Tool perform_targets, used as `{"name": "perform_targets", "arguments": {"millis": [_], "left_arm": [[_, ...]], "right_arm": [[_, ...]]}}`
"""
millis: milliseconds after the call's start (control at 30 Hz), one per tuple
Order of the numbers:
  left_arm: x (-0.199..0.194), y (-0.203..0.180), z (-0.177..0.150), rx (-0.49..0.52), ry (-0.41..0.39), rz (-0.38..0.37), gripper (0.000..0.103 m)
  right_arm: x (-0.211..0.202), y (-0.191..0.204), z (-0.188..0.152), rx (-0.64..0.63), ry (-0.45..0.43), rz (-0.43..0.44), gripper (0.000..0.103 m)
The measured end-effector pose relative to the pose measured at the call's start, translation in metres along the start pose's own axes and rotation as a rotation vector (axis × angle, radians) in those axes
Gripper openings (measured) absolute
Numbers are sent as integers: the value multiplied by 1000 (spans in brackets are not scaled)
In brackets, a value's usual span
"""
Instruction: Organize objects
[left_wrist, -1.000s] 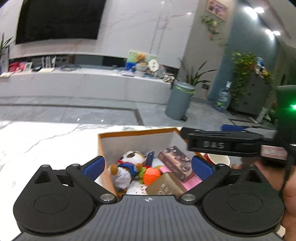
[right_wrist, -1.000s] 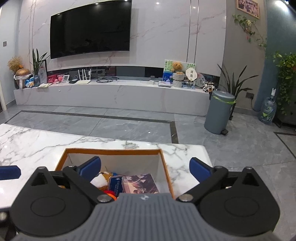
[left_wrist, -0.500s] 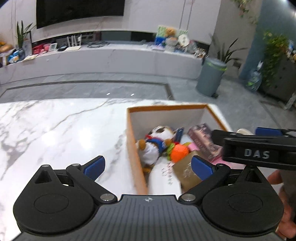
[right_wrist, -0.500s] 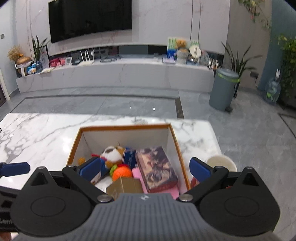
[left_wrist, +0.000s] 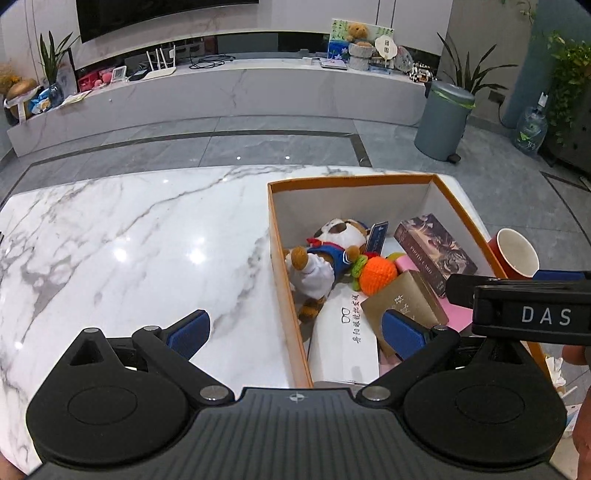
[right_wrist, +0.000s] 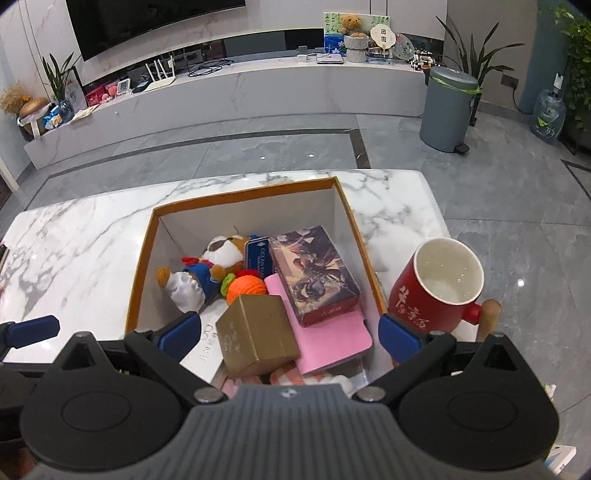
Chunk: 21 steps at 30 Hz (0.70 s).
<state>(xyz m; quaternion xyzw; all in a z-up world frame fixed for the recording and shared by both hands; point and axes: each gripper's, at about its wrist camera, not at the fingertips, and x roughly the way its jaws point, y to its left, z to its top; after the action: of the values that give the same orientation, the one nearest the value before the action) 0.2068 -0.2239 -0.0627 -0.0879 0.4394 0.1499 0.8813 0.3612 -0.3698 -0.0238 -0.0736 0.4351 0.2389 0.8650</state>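
Both pairs of fingers are spread wide, holding nothing — the left gripper (left_wrist: 293, 332) hovers over the box's left wall, the right gripper (right_wrist: 288, 334) above the box (right_wrist: 236, 197). Inside lie a plush dog (right_wrist: 207, 267), orange ball (right_wrist: 245, 290), gold carton (right_wrist: 256, 334) and pink notebook (right_wrist: 332, 339). A red mug (right_wrist: 432, 291) stands just outside on the marble table (left_wrist: 129, 240).

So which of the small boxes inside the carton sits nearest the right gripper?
The plain gold box, between the right gripper's open fingers; the dark illustrated box and blue box lie farther back.

Pink notebook (right_wrist: 328, 341) partly under boxes
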Motion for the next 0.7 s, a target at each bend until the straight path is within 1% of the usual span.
{"name": "perform_targets", "arguments": {"millis": [333,700], "left_arm": [[0,-13,-5,32,12,-11,103],[1,-16,-6,37,17,-16,103]], "right_arm": [[2,-1,-1,-28,21,-17,102],[3,0,-2,-39,26,-27,102]]}}
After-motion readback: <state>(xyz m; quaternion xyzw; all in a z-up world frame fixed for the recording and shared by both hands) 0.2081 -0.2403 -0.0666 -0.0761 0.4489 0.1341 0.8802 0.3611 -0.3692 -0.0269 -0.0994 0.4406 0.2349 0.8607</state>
